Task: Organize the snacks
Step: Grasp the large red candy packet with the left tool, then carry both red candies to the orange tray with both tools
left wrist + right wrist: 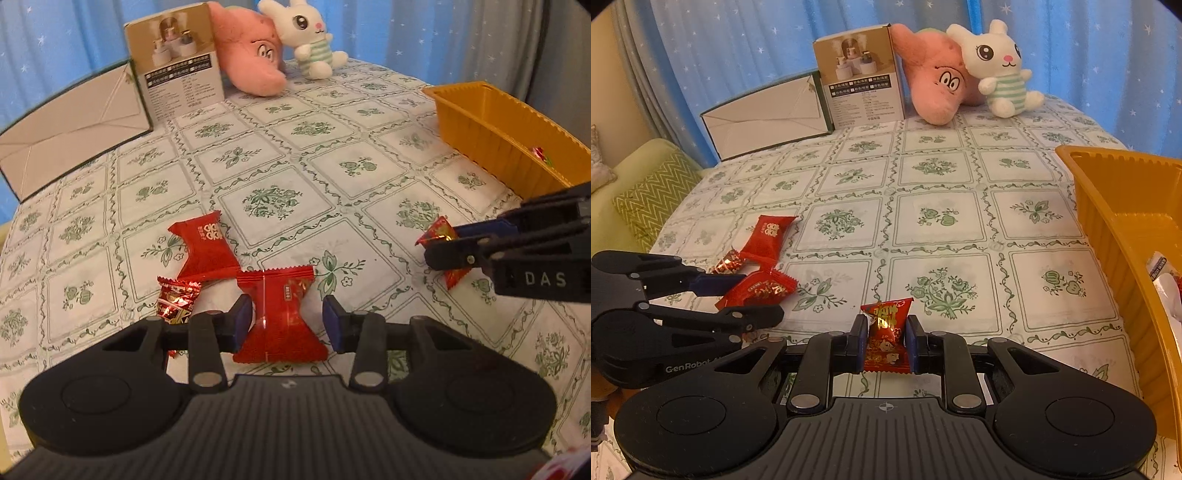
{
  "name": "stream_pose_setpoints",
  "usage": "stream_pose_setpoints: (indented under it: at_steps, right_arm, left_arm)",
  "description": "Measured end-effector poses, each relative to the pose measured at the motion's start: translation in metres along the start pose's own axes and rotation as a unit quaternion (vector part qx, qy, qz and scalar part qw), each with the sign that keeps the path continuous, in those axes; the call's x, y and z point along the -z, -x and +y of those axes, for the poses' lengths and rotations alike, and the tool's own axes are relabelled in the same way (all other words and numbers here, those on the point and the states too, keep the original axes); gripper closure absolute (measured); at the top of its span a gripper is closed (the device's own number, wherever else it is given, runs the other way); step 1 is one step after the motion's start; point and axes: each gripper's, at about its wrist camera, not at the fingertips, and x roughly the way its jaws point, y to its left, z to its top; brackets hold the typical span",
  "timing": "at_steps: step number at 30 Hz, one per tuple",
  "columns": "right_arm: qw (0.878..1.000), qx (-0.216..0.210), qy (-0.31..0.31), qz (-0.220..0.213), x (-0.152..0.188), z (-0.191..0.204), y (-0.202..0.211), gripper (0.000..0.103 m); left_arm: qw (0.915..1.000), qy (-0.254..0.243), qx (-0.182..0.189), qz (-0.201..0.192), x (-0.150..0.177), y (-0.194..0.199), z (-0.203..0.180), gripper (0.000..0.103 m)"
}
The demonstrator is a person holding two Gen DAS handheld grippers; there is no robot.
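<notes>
My left gripper (286,319) is open, its pads on either side of a red snack packet (280,314) lying on the tablecloth, with a gap on the right side. A second red packet (207,247) and a shiny red-gold candy (175,299) lie just beyond and to the left. My right gripper (885,339) is shut on a red-gold candy packet (886,332); it also shows in the left wrist view (439,232). The orange tray (1123,206) stands to the right with some snacks (1167,280) inside.
A brown product box (177,62), a flat white box (74,125), a pink plush (247,48) and a white bunny plush (306,37) stand at the table's far edge. A green sofa (646,192) is beyond the left table edge. Blue curtains hang behind.
</notes>
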Motion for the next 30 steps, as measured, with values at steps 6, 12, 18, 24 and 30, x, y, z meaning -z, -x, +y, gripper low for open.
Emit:
stream_pose_setpoints:
  at_steps: [6,12,18,24,30]
  right_arm:
    - [1.0,-0.001,-0.003,0.0,-0.001,-0.002,0.0,0.081]
    - [1.0,-0.002,-0.001,-0.002,-0.001,-0.002,0.003,0.081]
    - [1.0,-0.003,0.003,-0.011,0.0,-0.002,0.017,0.081]
    - [1.0,-0.004,-0.002,-0.023,0.004,-0.009,0.046,0.081]
    - [0.999,0.006,-0.009,-0.04,0.008,-0.023,0.086,0.081]
  left_arm:
    - [0.9992,0.039,-0.006,0.009,0.001,0.0,0.004,0.08]
    - [0.996,0.085,-0.021,0.014,0.005,0.013,0.008,0.081]
    - [0.9916,0.124,-0.038,-0.004,0.005,0.039,-0.003,0.082]
    - [0.9874,0.149,-0.047,-0.022,0.003,0.067,-0.031,0.082]
    - [0.9841,0.168,-0.044,-0.036,-0.002,0.091,-0.062,0.082]
